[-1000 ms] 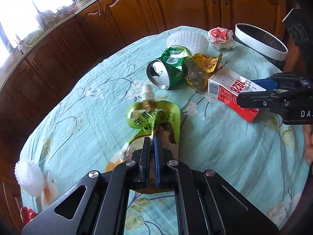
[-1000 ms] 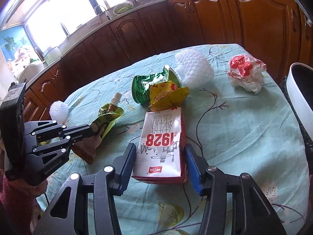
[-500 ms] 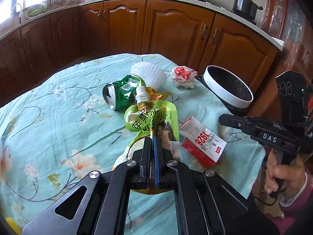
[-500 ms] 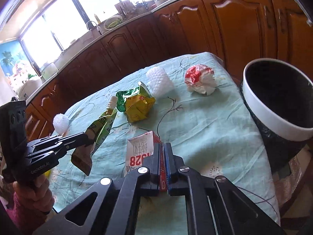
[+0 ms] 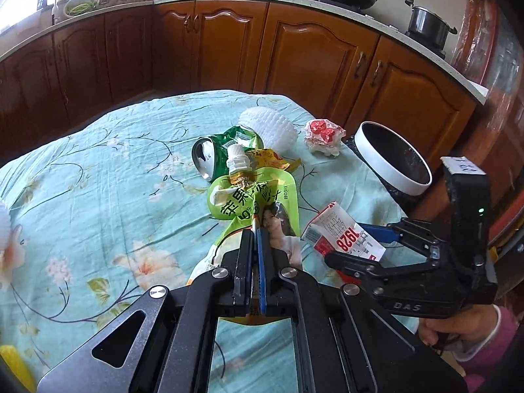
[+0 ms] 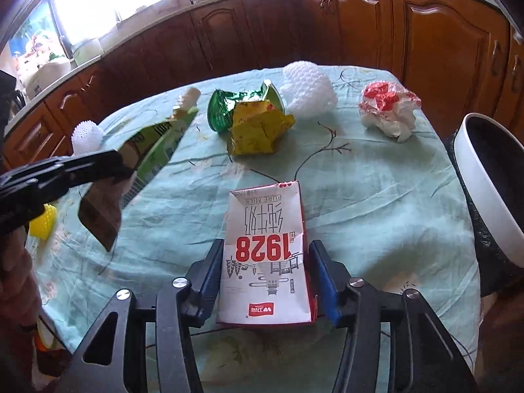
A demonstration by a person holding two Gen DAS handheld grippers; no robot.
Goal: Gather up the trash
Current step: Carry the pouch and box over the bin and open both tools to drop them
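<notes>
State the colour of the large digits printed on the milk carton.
Red, on a white panel of the milk carton; clearest in the right wrist view.

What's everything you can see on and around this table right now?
juice pouch: one, green, gripped in left tongs
milk carton: one, white and red, between right tongs
crushed can: one, green, mid-table
wrapper: one, yellow, against the can
foam nets: two, white, large behind can, small far left
plastic bag: one, white and red, crumpled, near bin
bin: one, white rim, black liner, beside table
tablecloth: one, teal floral
cabinets: brown, behind
left tongs: black, shut on pouch
right tongs: black, jaws just reopened, pads at carton's sides
</notes>
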